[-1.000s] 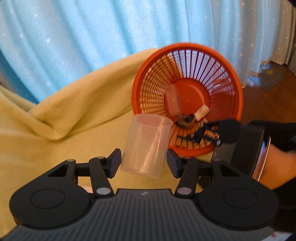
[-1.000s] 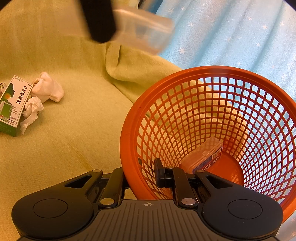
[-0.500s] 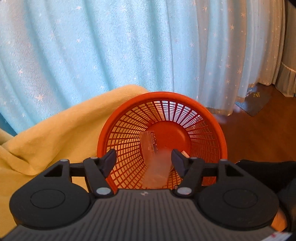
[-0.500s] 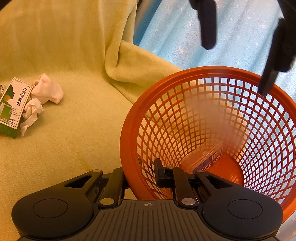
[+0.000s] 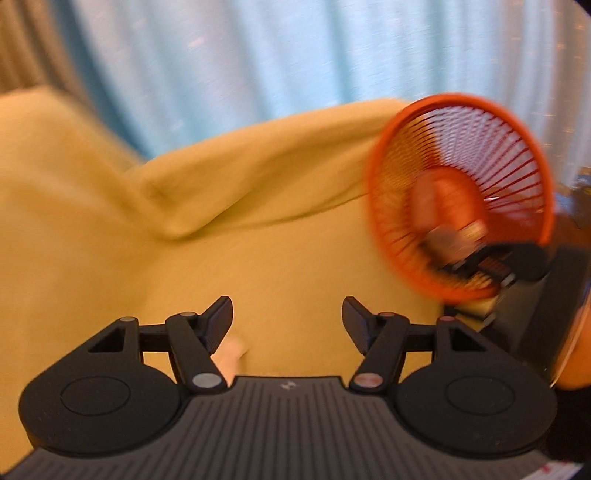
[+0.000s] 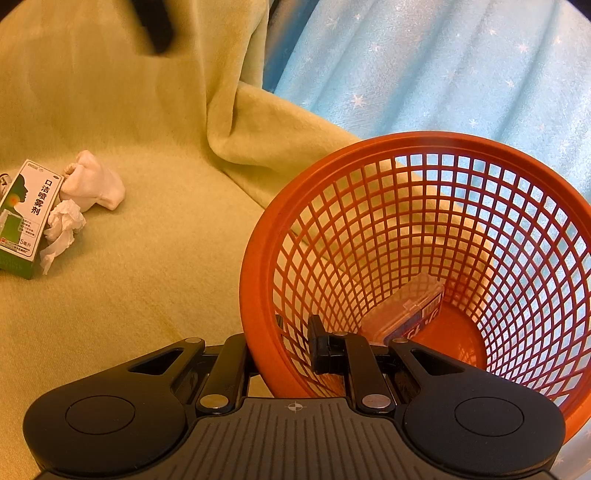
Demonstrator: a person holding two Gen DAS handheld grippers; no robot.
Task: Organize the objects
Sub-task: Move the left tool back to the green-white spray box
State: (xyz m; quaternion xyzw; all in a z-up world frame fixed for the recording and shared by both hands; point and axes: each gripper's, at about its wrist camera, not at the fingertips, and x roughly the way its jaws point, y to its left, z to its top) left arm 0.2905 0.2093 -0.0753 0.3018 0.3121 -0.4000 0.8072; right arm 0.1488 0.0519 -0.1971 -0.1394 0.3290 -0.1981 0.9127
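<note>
An orange mesh basket (image 6: 436,236) is tilted on the yellow-green blanket; it also shows blurred at the right of the left wrist view (image 5: 458,192). My right gripper (image 6: 284,347) is shut on the basket's near rim. A small clear box (image 6: 406,310) lies inside the basket. The clear plastic cup is not visible in the right wrist view. My left gripper (image 5: 287,321) is open and empty, over the blanket left of the basket. A green and white spray box (image 6: 24,218), a white sock (image 6: 94,184) and a crumpled tissue (image 6: 62,229) lie on the blanket at the left.
A yellow-green blanket (image 6: 147,258) covers the seat and folds up behind. A light blue starred curtain (image 6: 443,66) hangs behind the basket. My left gripper's finger (image 6: 155,26) shows at the top left of the right wrist view.
My left gripper let go of the clear cup over the basket, then swung left and away. My right gripper has kept its hold on the rim.
</note>
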